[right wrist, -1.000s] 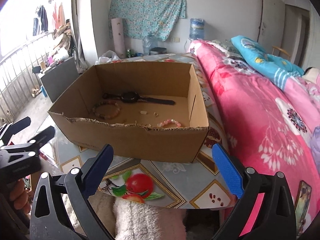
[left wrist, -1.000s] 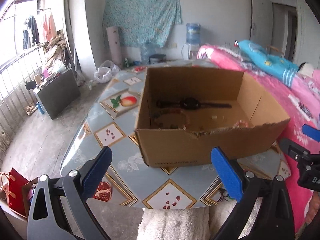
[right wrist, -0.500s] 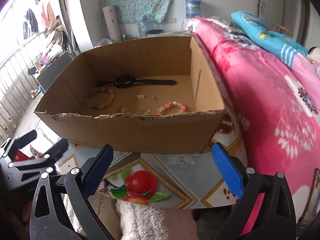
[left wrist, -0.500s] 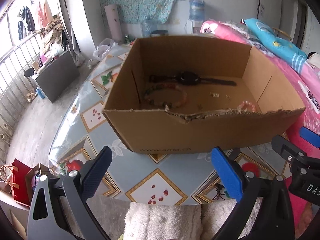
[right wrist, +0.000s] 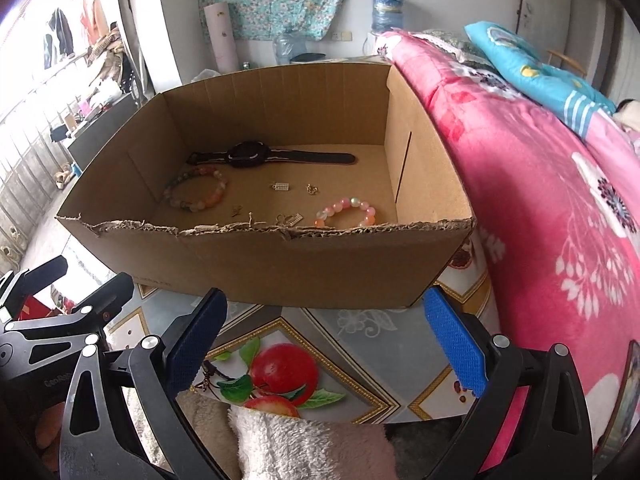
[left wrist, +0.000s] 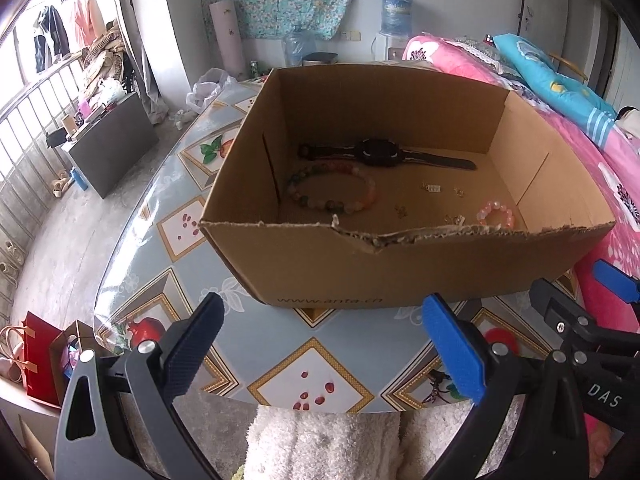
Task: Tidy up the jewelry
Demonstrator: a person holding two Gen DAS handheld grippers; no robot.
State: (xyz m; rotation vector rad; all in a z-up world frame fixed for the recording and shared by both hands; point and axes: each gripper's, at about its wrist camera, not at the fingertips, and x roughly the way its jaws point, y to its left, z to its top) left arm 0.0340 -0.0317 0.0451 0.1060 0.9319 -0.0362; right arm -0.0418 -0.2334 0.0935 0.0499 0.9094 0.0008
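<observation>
Left wrist view: left gripper (left wrist: 324,344) spread wide, empty, now closer to cardboard box (left wrist: 400,268) on desk (left wrist: 168,232); watch (left wrist: 378,153), beaded bracelet (left wrist: 332,193) inside. Right wrist view: right gripper (right wrist: 326,338) spread, empty, also nearer; pink bracelet (right wrist: 346,212) now plainly visible.

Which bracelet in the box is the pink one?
The small bracelet near the front right corner is pink. The bigger bracelet, beside the watch, mixes green and orange beads.
</observation>
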